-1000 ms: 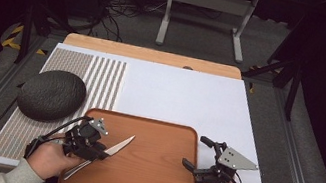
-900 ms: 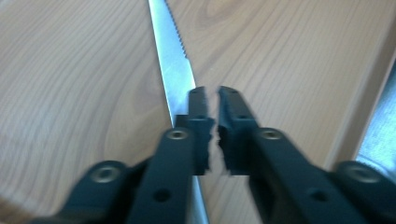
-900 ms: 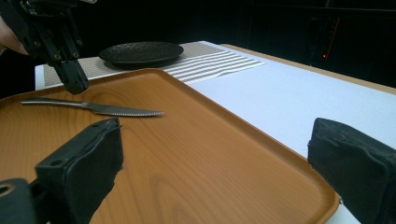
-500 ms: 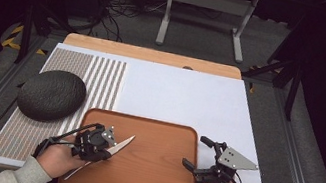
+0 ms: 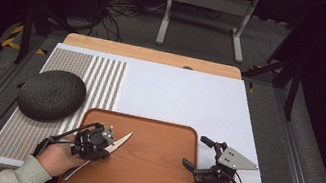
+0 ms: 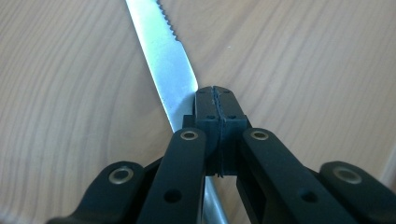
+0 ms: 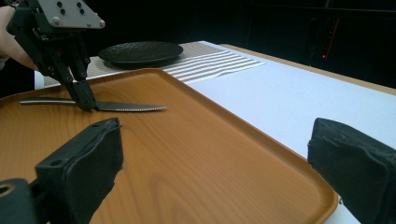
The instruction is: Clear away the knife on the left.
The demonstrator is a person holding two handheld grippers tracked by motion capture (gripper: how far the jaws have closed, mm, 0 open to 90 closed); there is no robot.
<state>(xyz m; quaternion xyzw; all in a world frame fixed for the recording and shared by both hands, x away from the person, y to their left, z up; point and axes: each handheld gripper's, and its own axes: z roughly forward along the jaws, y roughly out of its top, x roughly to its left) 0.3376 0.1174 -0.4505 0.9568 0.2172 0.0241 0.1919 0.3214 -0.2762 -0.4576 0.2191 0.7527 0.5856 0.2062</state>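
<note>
The white-topped worktop [image 5: 189,101] carries a striped mat [image 5: 102,81] on its left part, with a dark round textured plate [image 5: 51,94] on that mat. A brown wooden tray [image 5: 152,171] lies at the near edge, between the person's two hands. On the tray's left part lies a serrated table knife [image 5: 117,143], its blade tip pointing toward the far right. The left gripper [image 5: 103,138] stands over the knife near where blade meets handle; its jaws have just been closing and now meet, pressed together on the knife. The right gripper [image 5: 198,153] hovers at the tray's right edge, jaws spread wide with nothing between them.
</note>
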